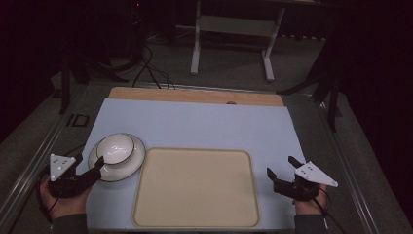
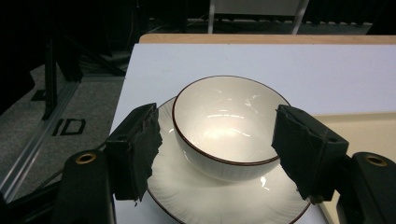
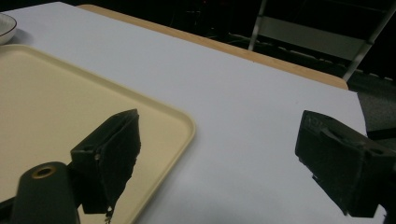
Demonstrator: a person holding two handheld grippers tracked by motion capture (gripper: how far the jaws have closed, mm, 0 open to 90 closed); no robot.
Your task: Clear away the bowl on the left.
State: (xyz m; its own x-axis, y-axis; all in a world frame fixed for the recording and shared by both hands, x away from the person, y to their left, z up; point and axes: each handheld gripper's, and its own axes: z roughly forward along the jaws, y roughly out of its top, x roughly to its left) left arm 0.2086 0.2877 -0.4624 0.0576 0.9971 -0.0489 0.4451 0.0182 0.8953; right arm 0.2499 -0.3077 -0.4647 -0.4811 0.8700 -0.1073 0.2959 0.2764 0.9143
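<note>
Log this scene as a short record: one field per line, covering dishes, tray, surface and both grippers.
bowl: white bowl with dark rim, upright, standing on the saucer
saucer: white saucer with dark rim, on the table, just left of the tray
tray: beige tray, nothing on it
surface: table with a pale sheet over it
left gripper: left gripper open, jaws either side of the bowl, pads apart from it
right gripper: right gripper open, nothing between its jaws, beside the tray's right edge

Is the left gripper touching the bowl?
Apart. In the left gripper view the left gripper is open, its pads clear of the bowl on each side.
</note>
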